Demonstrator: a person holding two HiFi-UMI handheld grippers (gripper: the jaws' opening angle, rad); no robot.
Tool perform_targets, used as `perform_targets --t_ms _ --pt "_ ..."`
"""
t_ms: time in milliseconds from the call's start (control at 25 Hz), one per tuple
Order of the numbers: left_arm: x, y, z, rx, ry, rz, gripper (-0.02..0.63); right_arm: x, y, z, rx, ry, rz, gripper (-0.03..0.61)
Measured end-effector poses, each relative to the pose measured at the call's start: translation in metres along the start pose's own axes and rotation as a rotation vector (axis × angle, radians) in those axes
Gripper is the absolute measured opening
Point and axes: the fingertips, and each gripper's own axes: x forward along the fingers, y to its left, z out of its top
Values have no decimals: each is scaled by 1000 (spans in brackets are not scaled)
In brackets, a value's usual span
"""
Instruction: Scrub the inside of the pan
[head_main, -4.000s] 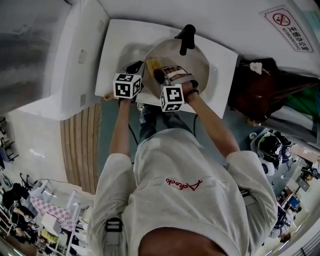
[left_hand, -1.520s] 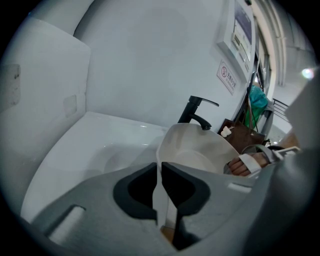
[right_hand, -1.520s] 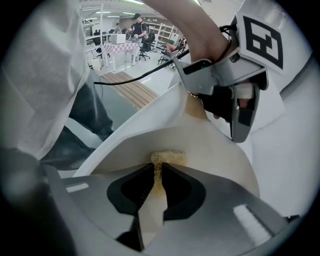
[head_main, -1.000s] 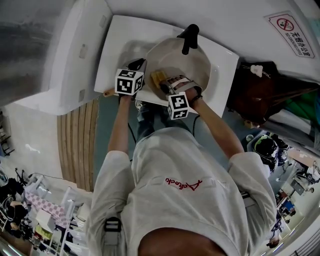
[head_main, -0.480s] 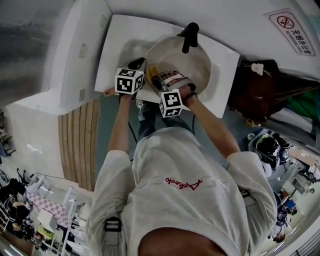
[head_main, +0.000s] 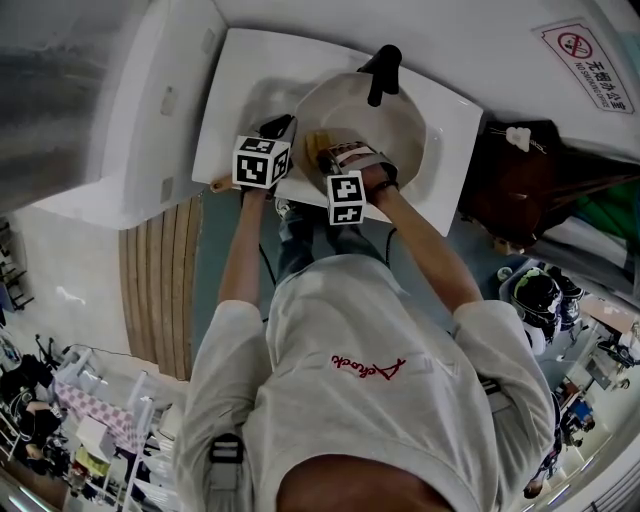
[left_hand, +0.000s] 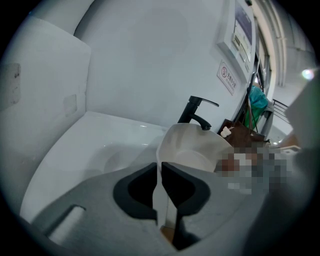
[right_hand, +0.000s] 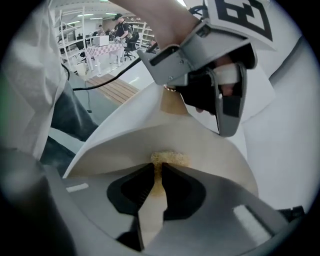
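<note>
- Clamping the near rim of the white pan (left_hand: 192, 145), the left hand-held gripper (left_hand: 160, 167) has its jaws almost together on the thin edge.
- The right hand-held gripper (right_hand: 157, 167) pinches a yellow sponge (right_hand: 170, 158) against the pan's inner wall.
- The pan sits in the sink (head_main: 250, 100), its far rim under the black faucet (head_main: 380, 72), with bare counter (head_main: 225, 70) to the left.
- Both forearms reach forward, and the right hand-held gripper points steeply down.

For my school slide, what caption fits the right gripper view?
Right gripper pinches a yellow sponge against the inside of the white pan.
</note>
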Motion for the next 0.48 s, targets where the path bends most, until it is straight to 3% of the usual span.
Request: perform_targets --t_ms 280,480 --pt "0 1 -1 -3 1 -2 29 -5 -1 -33 59 53 -14 54" --pt "-1 1 -1 -2 1 -1 29 -17 -11 -33 91 39 -60 54"
